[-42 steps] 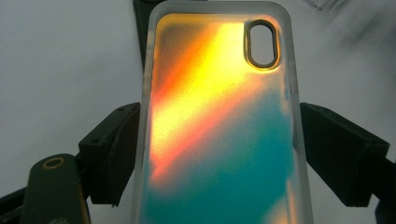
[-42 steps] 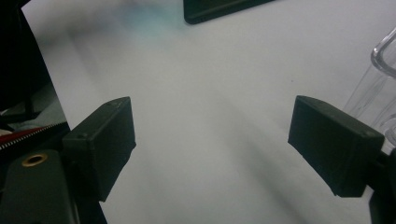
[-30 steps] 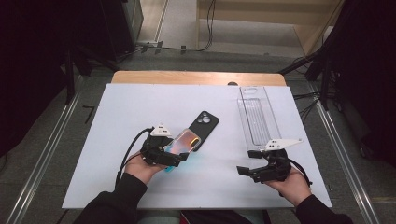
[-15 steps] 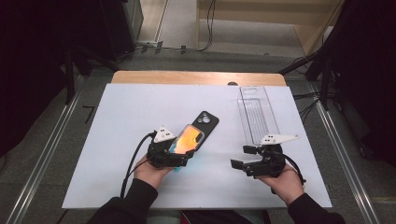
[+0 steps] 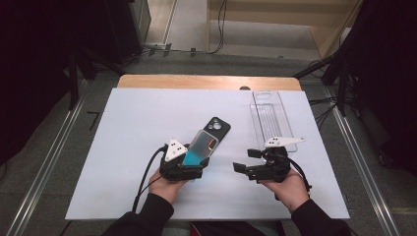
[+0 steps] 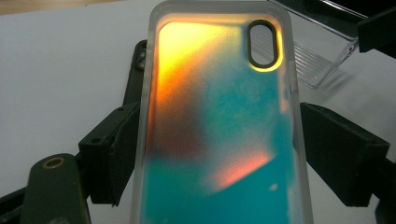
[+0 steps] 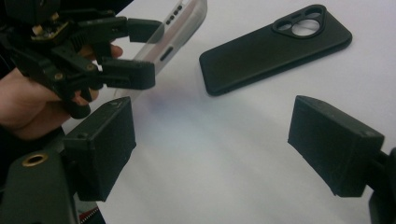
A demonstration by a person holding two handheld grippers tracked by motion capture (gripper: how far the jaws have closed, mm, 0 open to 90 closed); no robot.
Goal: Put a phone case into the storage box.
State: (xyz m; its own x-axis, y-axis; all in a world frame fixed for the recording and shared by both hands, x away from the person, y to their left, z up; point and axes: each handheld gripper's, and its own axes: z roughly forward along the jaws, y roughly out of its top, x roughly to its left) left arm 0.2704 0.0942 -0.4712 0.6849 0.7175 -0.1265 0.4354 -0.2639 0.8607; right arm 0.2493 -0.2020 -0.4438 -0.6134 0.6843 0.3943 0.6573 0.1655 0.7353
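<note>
Left claw [image 5: 194, 164] pinches a glossy iridescent phone case [image 6: 219, 135] by its long edges (translucent frosted rim), tilted above the white surface [image 5: 137, 123]. Matte black phone [image 7: 275, 46] lies flat just beyond. Right claw [image 7: 224, 149] spread, holding nothing.

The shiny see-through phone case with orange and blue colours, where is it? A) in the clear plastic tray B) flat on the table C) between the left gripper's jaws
C: the iridescent translucent phone case sits clamped between the left gripper's black jaws, tilted above the white table.
</note>
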